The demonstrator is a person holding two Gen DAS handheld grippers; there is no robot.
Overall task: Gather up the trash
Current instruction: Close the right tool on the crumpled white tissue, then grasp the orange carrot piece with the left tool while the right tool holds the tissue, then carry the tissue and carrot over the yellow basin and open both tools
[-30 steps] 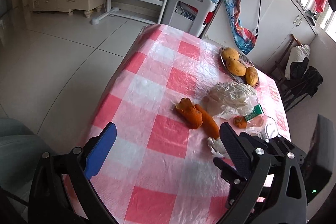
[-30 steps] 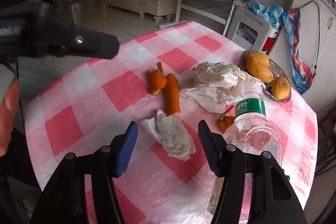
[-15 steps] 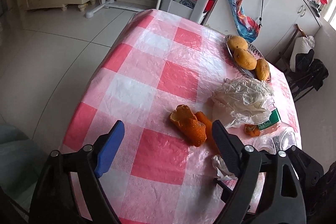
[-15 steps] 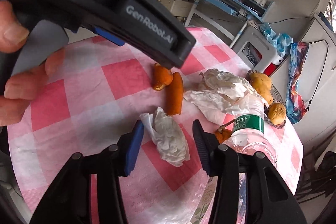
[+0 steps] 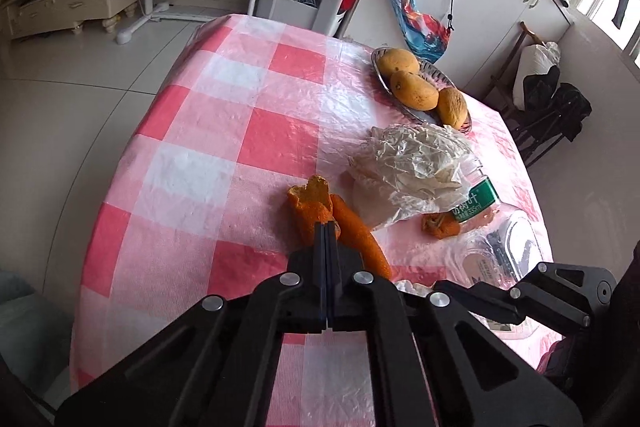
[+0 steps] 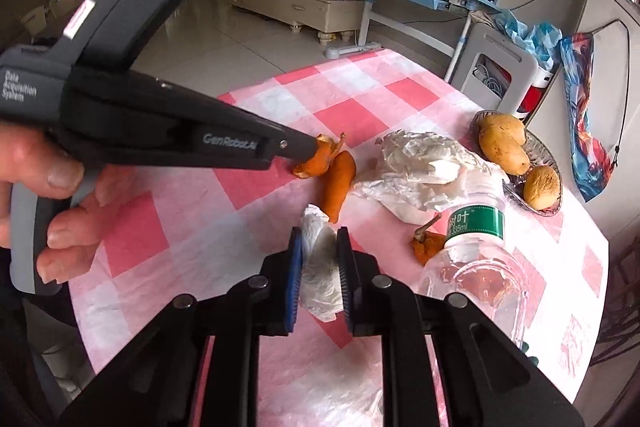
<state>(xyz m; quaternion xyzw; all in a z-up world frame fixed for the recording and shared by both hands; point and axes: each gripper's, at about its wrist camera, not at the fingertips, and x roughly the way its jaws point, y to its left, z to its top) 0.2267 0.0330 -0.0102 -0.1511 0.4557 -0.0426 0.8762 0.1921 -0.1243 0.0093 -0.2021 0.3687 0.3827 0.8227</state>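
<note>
Both grippers have just been closing. Nearest, the right gripper (image 6: 319, 243) now pinches the crumpled tissue (image 6: 320, 267), which lies just in front of the water bottle (image 6: 472, 251), so that piece looks ready to lift. The left gripper (image 5: 326, 227), wide apart a second ago, is pressed together on the edge of the curled orange peel (image 5: 310, 203), left of the bottle; its hold looks thin.

Count: three peel pieces — the curled one, a long one (image 6: 338, 183) beside it and a small one (image 6: 426, 245) touching the bottle — one tissue, one bottle, one crumpled plastic bag (image 6: 424, 171) behind it. Farthest, one fruit dish (image 6: 538, 147) with three fruits.
</note>
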